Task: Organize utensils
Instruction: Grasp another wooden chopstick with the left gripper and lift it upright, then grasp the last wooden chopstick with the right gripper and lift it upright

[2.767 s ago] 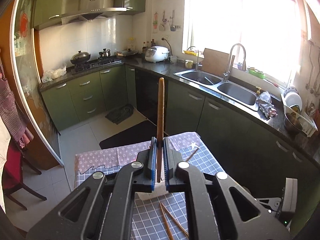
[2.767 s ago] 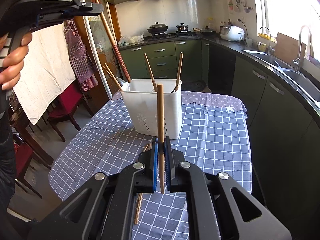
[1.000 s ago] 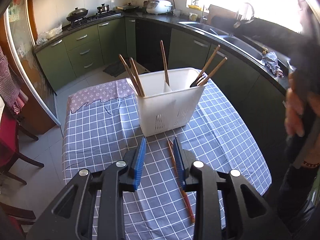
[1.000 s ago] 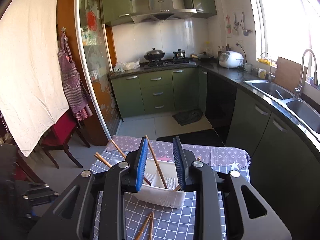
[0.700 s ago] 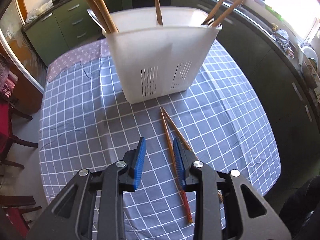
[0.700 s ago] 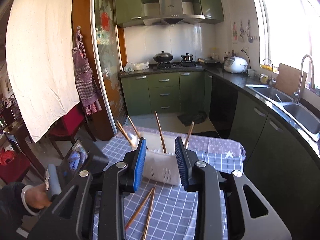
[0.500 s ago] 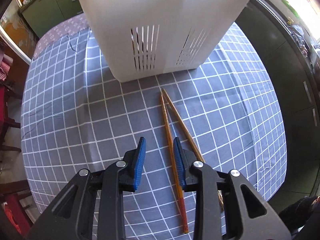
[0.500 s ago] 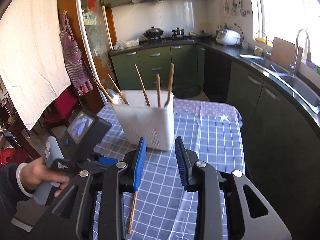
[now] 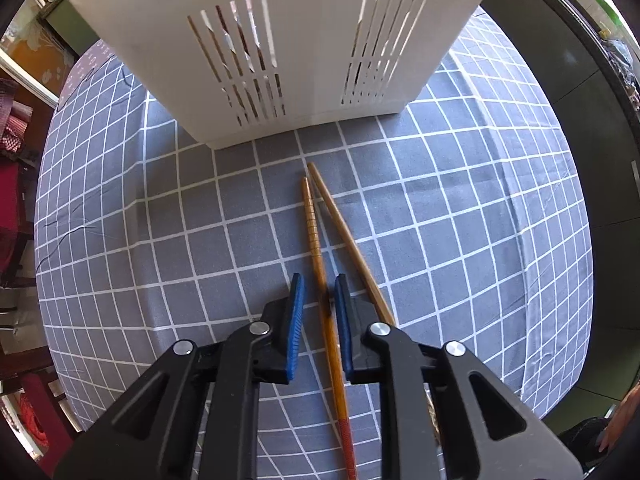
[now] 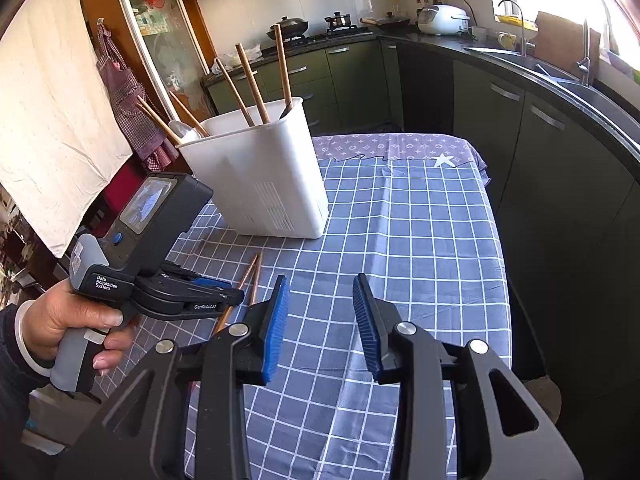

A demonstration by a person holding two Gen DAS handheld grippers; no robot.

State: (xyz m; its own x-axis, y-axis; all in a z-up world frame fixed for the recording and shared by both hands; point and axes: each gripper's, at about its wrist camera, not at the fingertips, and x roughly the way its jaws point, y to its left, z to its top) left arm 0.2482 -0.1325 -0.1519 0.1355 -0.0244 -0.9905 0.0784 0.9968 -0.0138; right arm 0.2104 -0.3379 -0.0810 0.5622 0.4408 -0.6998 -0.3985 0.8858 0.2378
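Since the earlier frames both grippers have descended toward the bench, and the white holder now fills the top of the left wrist view. The left gripper points straight down, jaws closing around the ridged chopstick but not yet pressing it. The plain chopstick lies just beside, under the right-hand finger. The right gripper is empty, its jaws opening above the cloth. Risk: the closing finger may nudge or trap the neighbouring stick, or pinch cloth. Open room lies right of the holder; the bench edge is near.
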